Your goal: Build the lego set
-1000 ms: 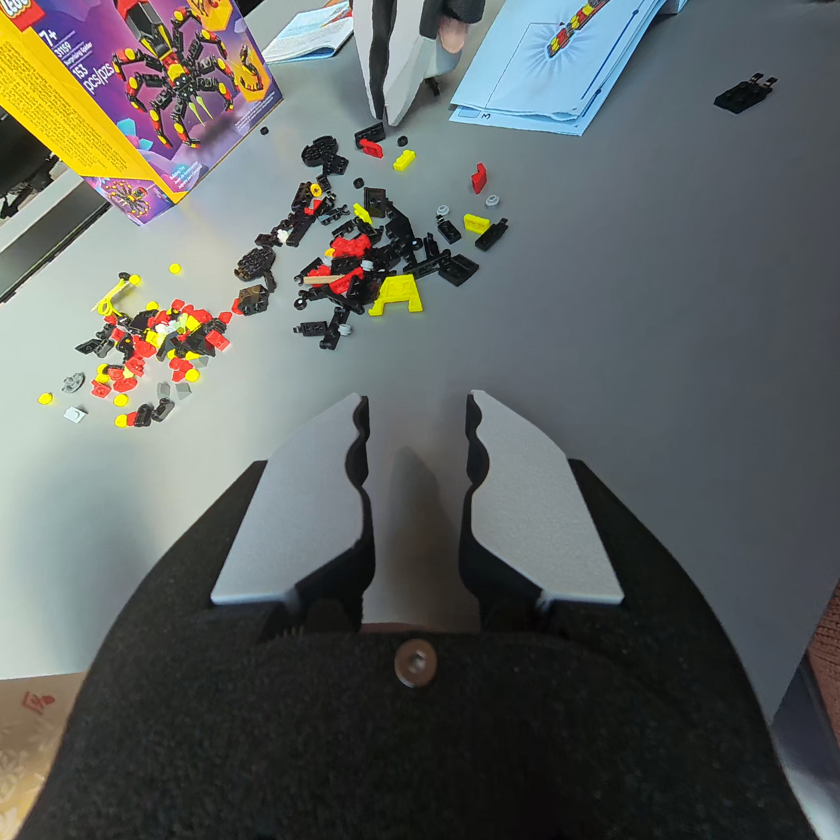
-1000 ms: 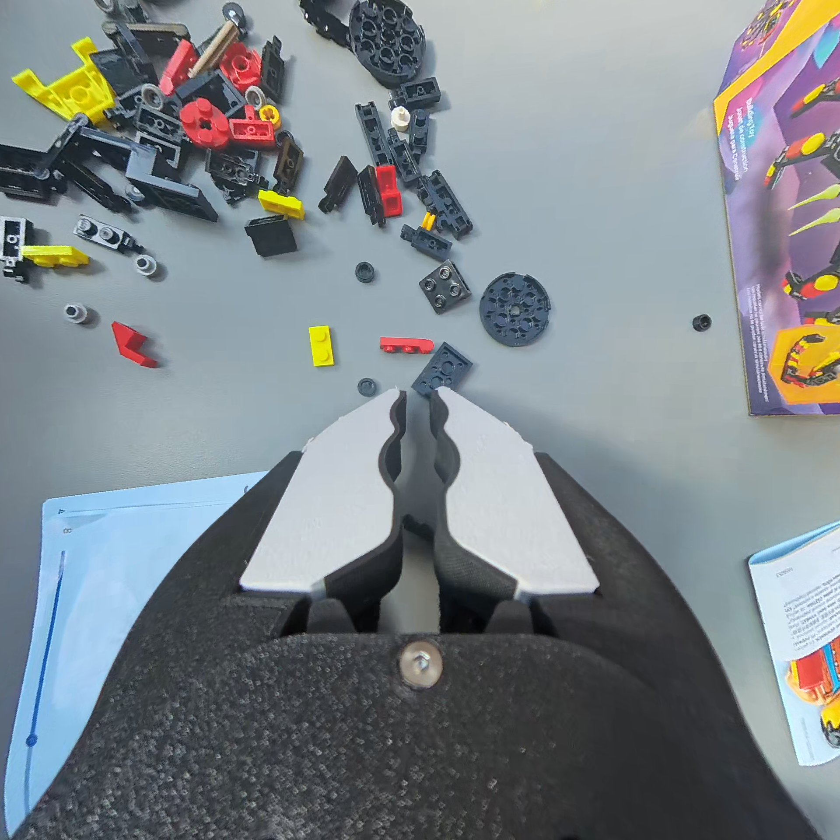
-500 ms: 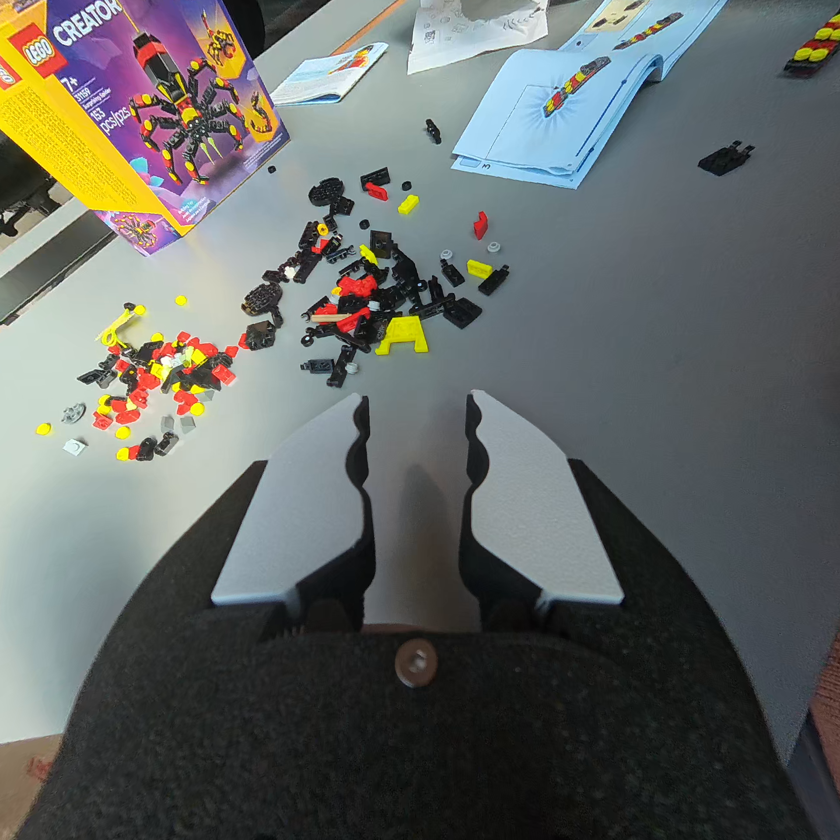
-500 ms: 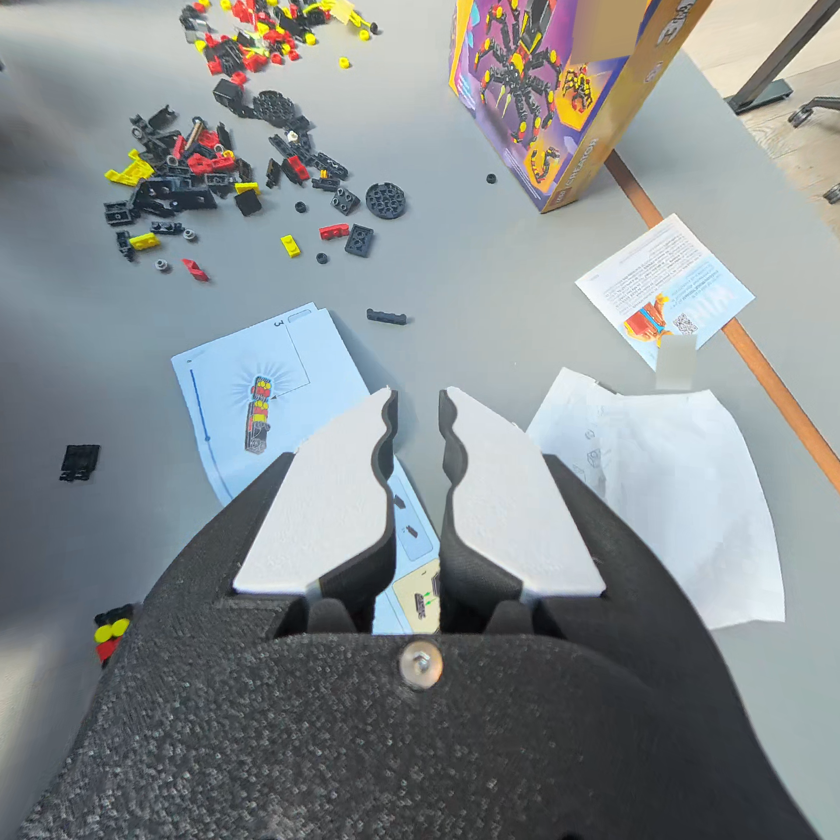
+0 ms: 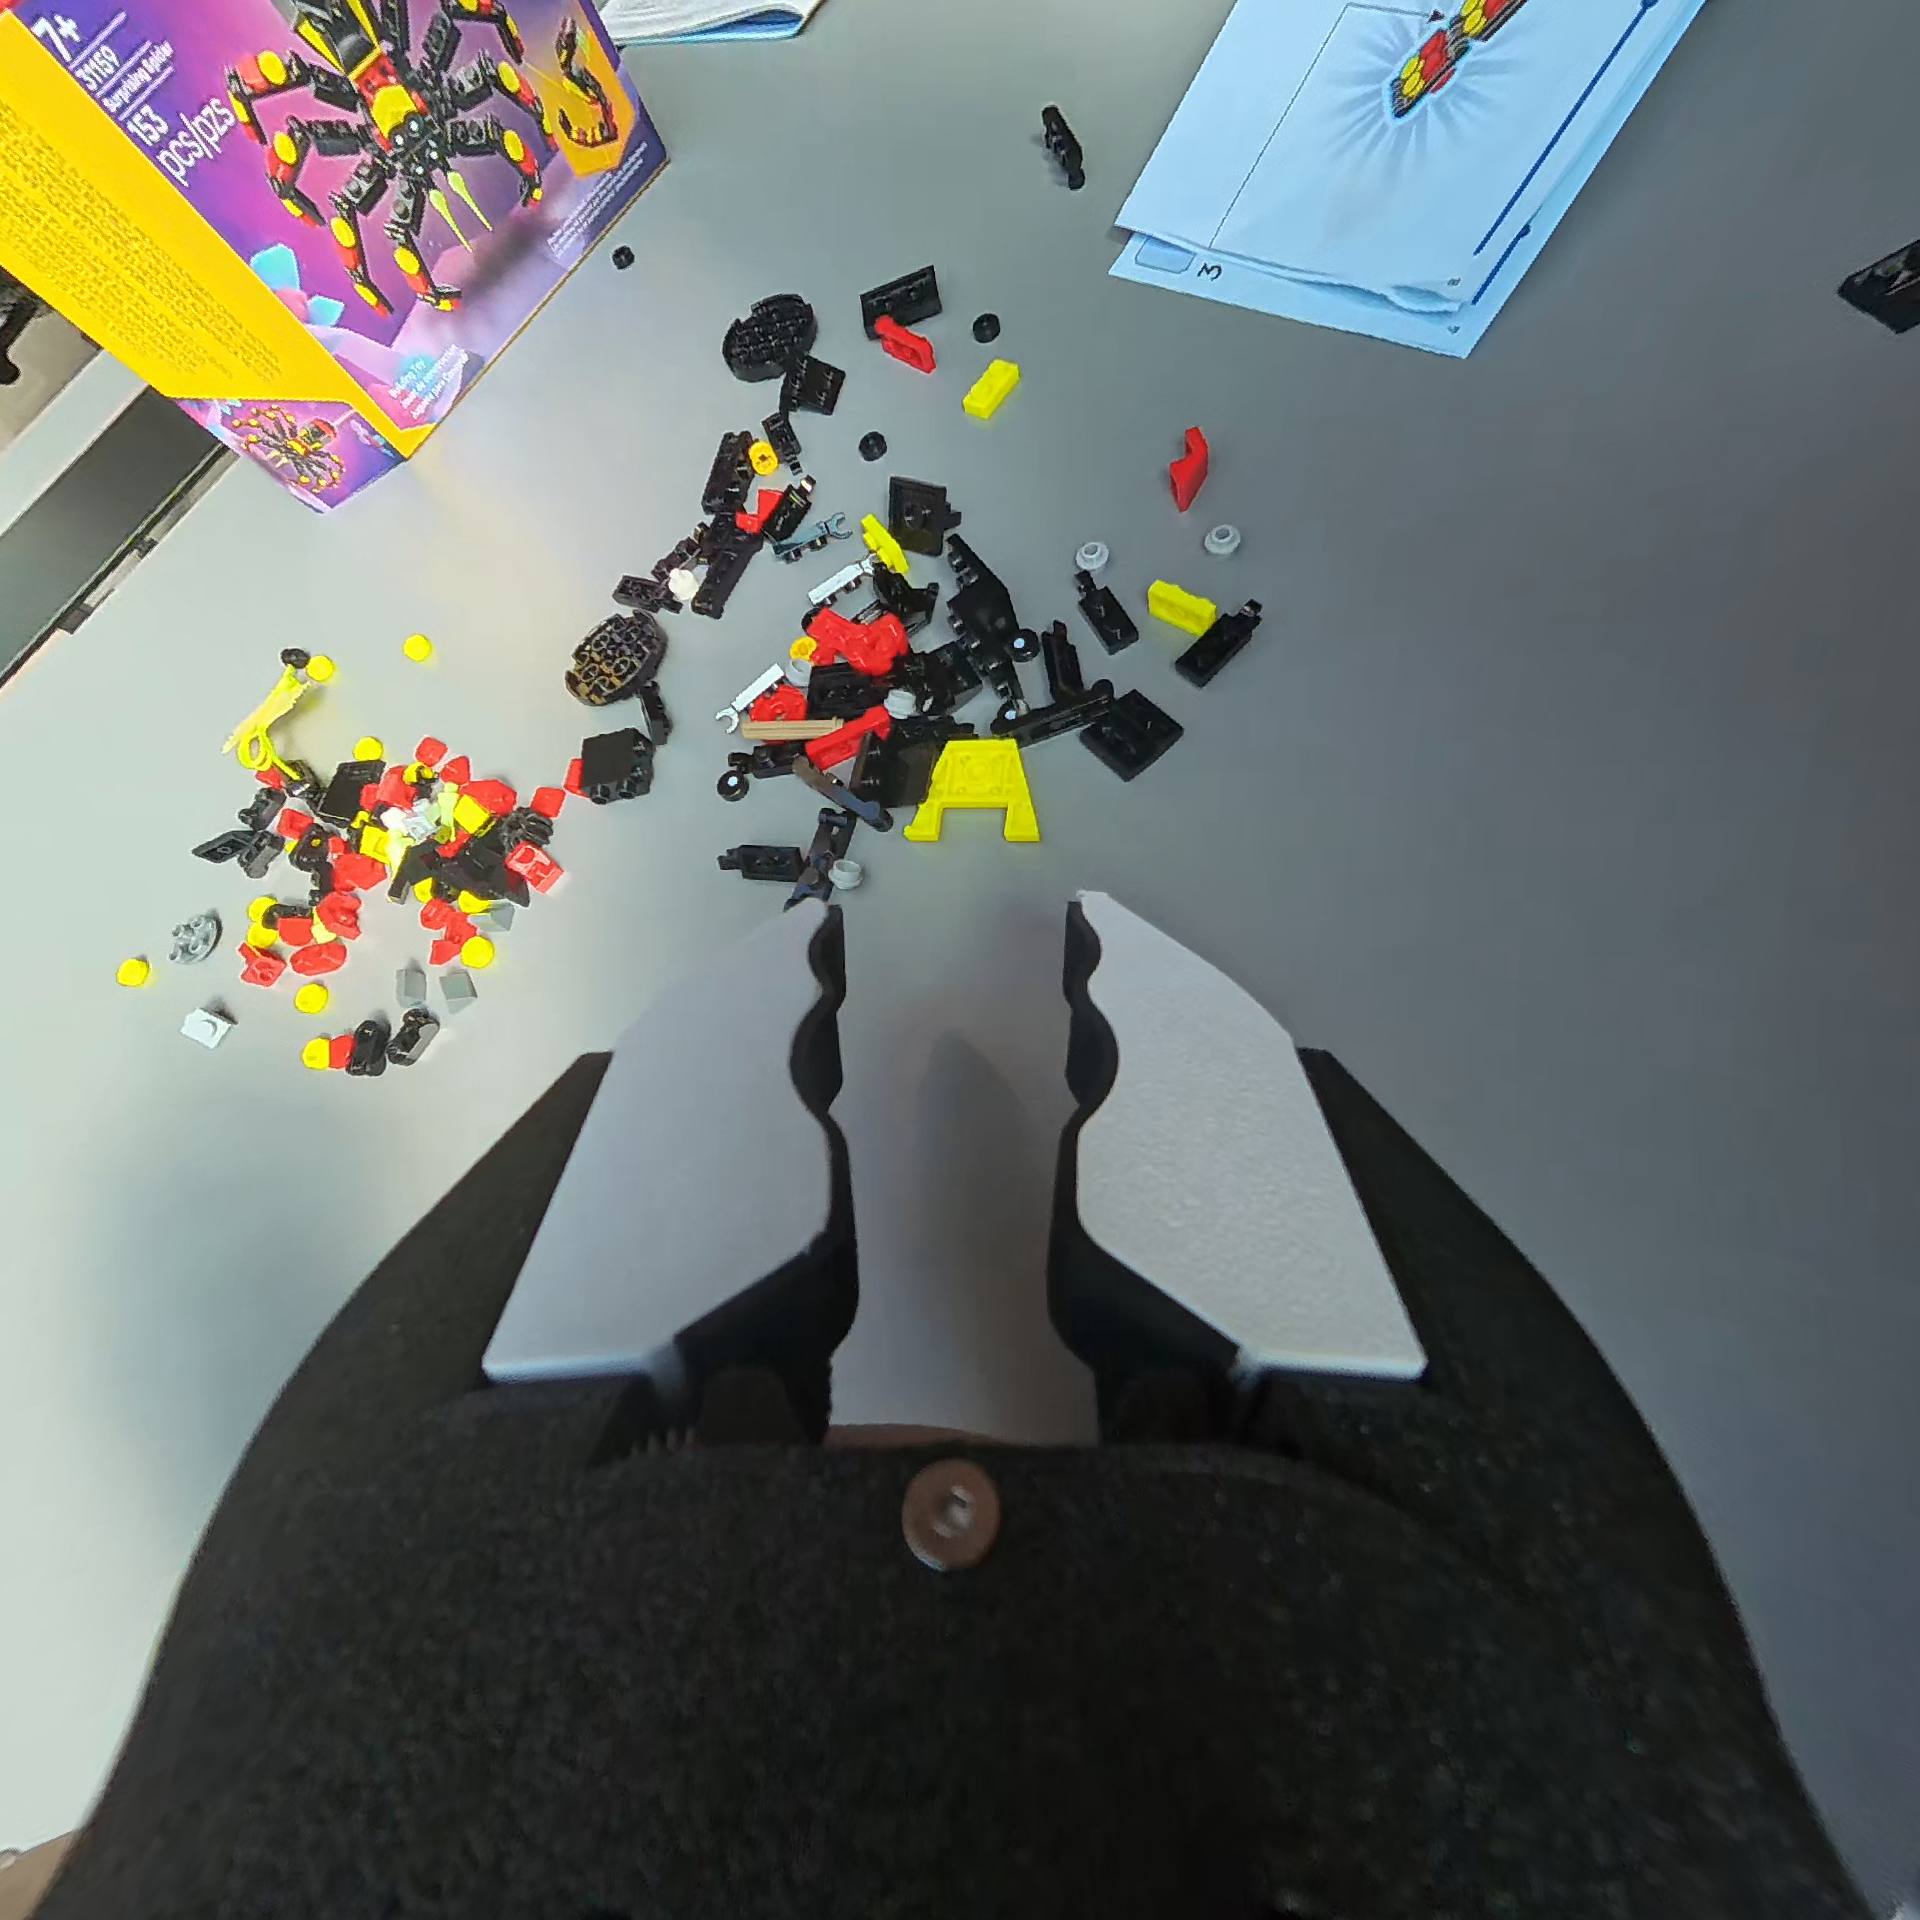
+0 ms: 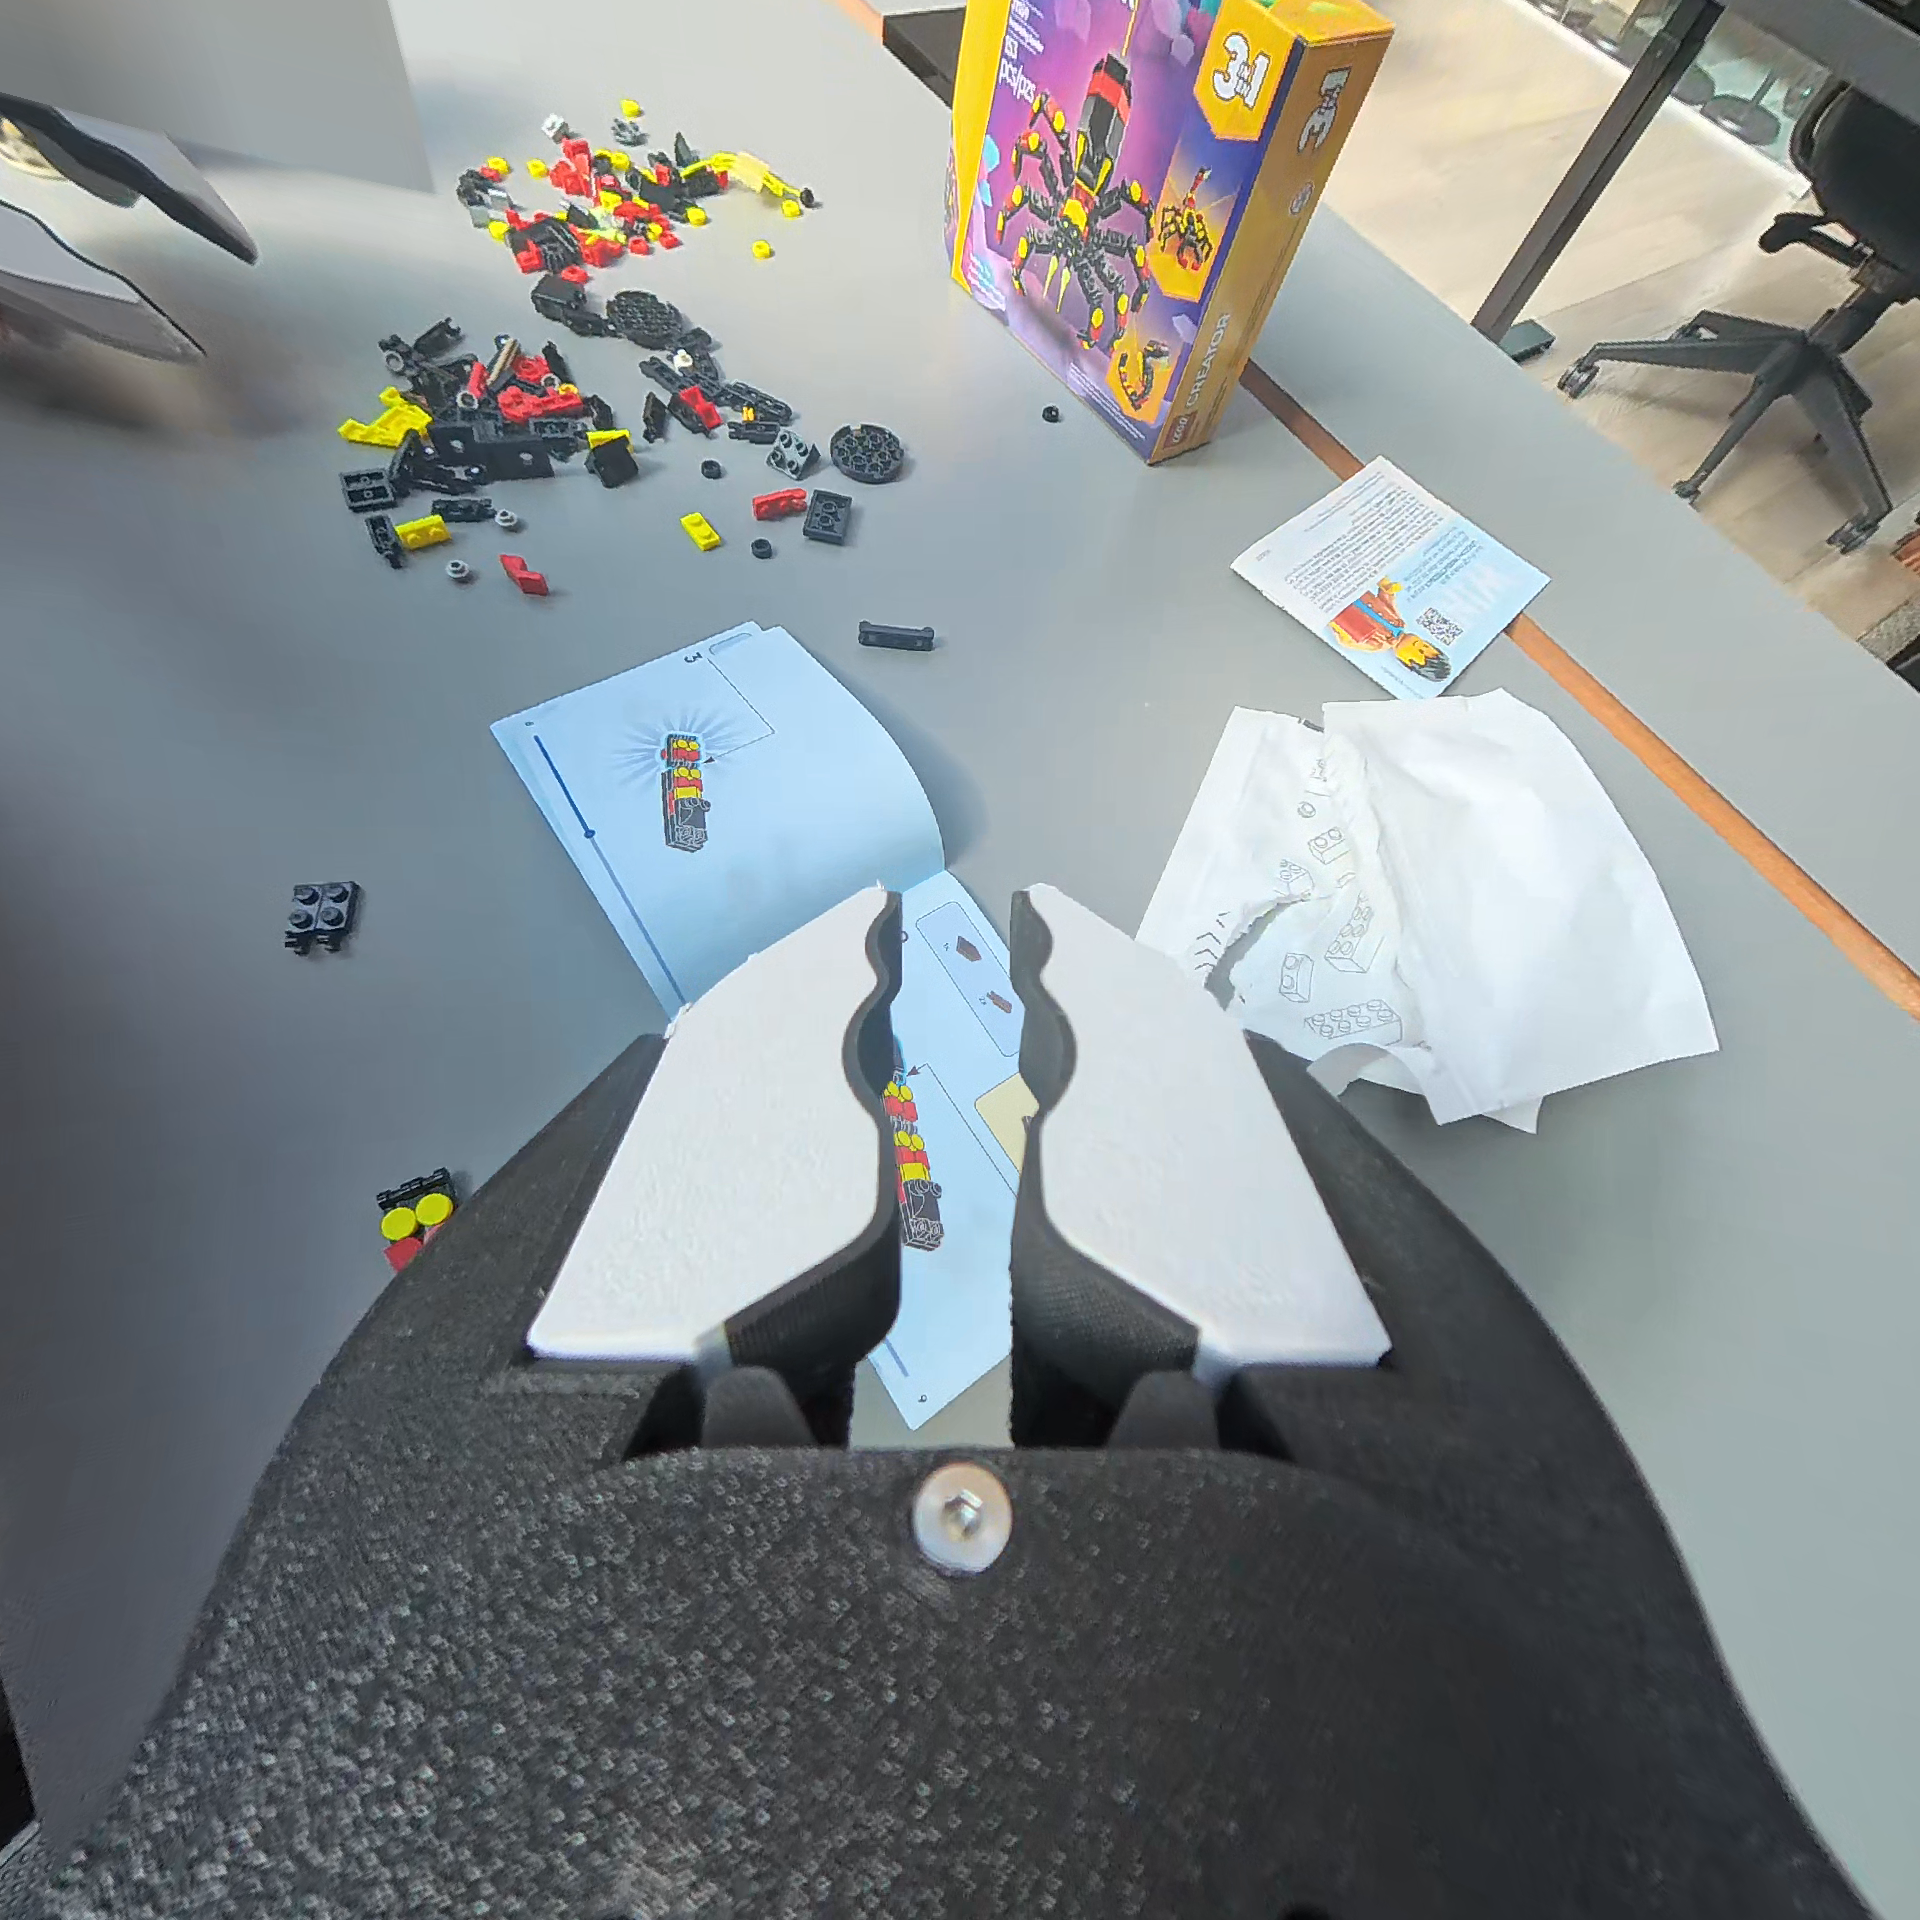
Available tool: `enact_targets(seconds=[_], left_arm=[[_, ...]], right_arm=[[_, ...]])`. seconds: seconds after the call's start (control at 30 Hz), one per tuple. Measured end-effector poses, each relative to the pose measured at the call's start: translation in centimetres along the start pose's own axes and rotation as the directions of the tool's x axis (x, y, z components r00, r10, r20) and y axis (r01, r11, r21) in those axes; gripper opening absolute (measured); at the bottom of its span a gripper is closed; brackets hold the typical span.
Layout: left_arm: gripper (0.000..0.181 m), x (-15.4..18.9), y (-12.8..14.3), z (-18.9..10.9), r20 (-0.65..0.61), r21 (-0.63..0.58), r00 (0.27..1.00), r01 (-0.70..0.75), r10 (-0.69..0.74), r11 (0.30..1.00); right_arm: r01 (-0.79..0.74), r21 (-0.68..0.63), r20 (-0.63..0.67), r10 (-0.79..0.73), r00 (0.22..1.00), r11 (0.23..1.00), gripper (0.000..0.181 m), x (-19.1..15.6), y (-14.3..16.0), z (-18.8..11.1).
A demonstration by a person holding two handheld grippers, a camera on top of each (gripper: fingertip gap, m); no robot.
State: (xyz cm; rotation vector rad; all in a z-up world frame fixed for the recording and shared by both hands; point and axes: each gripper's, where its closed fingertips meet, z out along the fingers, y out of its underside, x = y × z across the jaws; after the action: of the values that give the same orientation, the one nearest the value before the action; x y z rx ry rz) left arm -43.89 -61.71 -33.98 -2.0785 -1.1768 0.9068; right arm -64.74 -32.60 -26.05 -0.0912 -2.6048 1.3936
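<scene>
Loose black, red and yellow bricks lie in a main pile (image 5: 894, 665) and a smaller pile (image 5: 384, 852) on the grey table. My left gripper (image 5: 951, 914) is open and empty, just short of the main pile and near a yellow wedge piece (image 5: 977, 795). My right gripper (image 6: 951, 904) is narrowly open and empty above the open blue instruction booklet (image 6: 727, 790). A small built piece in black, red and yellow (image 6: 416, 1210) lies left of the right gripper. A black clip plate (image 6: 322, 914) and a black bar piece (image 6: 894, 634) lie apart from the piles.
The purple and yellow set box (image 6: 1122, 208) stands at the far side. A torn white paper bag (image 6: 1455, 904) and a leaflet (image 6: 1392, 577) lie to the right, near the table's edge (image 6: 1714, 831). An office chair (image 6: 1808, 312) stands beyond it. The tips of one gripper are about 35 cm away from the tips of the other. Both grippers' tips are roughly 20 cm from the black clip plate (image 6: 322, 914). To the black bar piece (image 6: 894, 634): right tips about 20 cm, left tips about 25 cm. Look for it in the left wrist view (image 5: 1060, 154) too.
My right gripper has pulled back from the pile to above the booklet and opened slightly. A black bar piece now lies by the booklet. My left gripper rose, then came back close to the main pile.
</scene>
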Motion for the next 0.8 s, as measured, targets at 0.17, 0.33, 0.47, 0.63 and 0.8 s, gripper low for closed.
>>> enact_targets(seconds=[0.17, 0.33, 0.47, 0.63, 0.8], left_arm=[[0.04, -0.7, -0.1, 1.2, 0.014, -0.032, 1.0, -0.019, 0.019, 0.999], [0.011, -2.0, -1.2, 2.2, 0.026, -0.001, 0.999, -0.046, 0.046, 0.999], [0.004, -1.9, -1.7, 2.8, -0.022, -0.04, 1.0, -0.022, 0.021, 0.999], [0.02, -2.4, -0.9, 2.5, 0.028, -0.099, 0.999, -0.023, 0.025, 0.995], [0.025, -2.6, -0.7, 2.3, 0.053, -0.094, 0.998, 0.023, -0.018, 0.995]], right_arm=[[-0.024, 0.045, 0.028, 0.023, 0.999, 0.999, 0.019, 0.1, 0.5, 0.3], [-0.052, 0.13, 0.059, 0.044, 0.997, 0.99, 0.019, 0.0, 0.2, 1.2], [-0.057, 0.156, 0.066, 0.047, 0.997, 0.986, 0.019, 0.4, 0.3, 2.4], [-0.044, 0.15, 0.061, 0.036, 0.998, 0.988, 0.02, 1.0, 1.1, 2.4], [-0.096, 0.246, 0.046, 0.087, 0.995, 0.965, 0.02, 2.3, 0.6, 1.4]])
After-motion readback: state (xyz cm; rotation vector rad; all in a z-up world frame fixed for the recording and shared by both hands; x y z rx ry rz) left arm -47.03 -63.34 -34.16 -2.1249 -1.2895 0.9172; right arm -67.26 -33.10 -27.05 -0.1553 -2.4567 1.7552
